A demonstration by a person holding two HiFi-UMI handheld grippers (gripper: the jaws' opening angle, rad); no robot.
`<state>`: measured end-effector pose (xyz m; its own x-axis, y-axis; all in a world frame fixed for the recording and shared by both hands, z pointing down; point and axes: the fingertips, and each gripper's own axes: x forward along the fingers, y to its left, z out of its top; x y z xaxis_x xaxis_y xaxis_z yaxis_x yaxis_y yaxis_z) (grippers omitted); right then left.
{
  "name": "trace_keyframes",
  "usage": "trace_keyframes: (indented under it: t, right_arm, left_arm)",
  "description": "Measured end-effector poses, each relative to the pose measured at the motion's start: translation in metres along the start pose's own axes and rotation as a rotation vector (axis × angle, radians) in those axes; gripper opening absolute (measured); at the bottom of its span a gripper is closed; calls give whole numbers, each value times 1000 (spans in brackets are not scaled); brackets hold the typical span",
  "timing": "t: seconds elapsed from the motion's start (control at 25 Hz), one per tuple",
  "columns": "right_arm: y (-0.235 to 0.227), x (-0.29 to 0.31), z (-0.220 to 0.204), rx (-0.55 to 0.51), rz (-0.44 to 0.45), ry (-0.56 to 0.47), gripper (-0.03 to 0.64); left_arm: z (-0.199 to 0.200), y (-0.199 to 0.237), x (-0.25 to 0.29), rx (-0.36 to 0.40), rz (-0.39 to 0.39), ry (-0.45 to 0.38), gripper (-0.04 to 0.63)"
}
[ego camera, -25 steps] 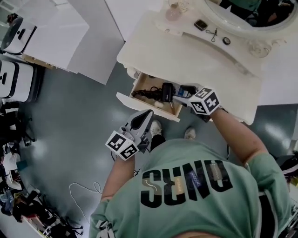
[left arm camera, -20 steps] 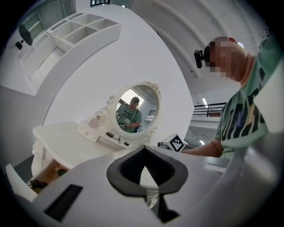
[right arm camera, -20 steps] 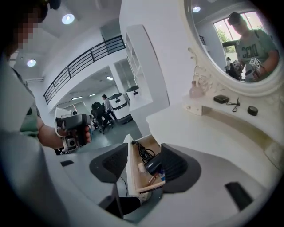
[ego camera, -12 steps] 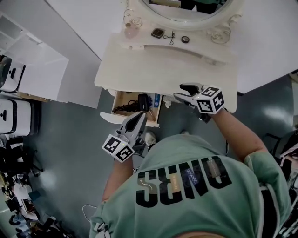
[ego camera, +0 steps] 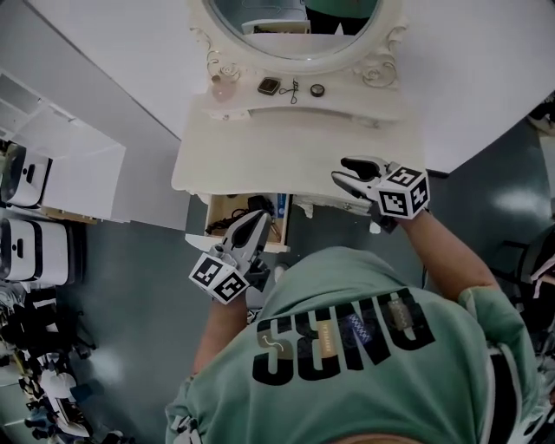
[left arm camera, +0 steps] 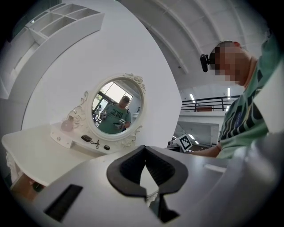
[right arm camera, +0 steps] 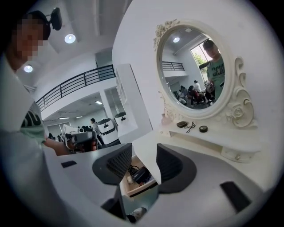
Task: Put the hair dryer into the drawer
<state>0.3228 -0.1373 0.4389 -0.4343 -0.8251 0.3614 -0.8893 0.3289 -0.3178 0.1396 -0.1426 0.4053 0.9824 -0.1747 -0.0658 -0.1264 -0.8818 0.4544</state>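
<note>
Overhead view of a white dressing table [ego camera: 286, 143] with an oval mirror [ego camera: 295, 17], and in front of it a person in a green shirt [ego camera: 347, 390] with a two-jaw gripper in each hand. Below the left end of the tabletop, a drawer [ego camera: 218, 211] pulled out. Inside it, the dark hair dryer [ego camera: 257, 205], lying loose with nothing gripping it (the same hair dryer [right arm camera: 140, 174] visible through the gap between the right gripper's pads in that gripper's own view).

Left gripper [ego camera: 257, 224] just in front of the drawer, raised and pointing roughly level, pads pressed together at the tips with nothing between them. Right gripper [ego camera: 342, 170] over the right part of the tabletop, well apart from the drawer, jaws about half apart and just now closing, nothing between them.

By the look of things, main step done: hair dryer already in the drawer and let go. Possibly left: pushing the open drawer shut, though not asked for in the task.

Writing: large black block letters across the back of the shirt, upside down from overhead and not safely readable. Black-and-white square patterns on each gripper's cube [ego camera: 401, 192], no words. No brand legible on the hair dryer.
</note>
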Motion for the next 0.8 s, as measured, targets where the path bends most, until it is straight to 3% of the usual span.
trace_keyframes:
  t: [0.48,0.8]
  right_arm:
    - [-28,-135,34,9,-225,-242,92]
    - [-39,-205,38,1,-371,-356,-4]
  left_arm:
    - [30,-41,68,63,-157,37,0]
    - [38,-67,105,86,-245,58,0]
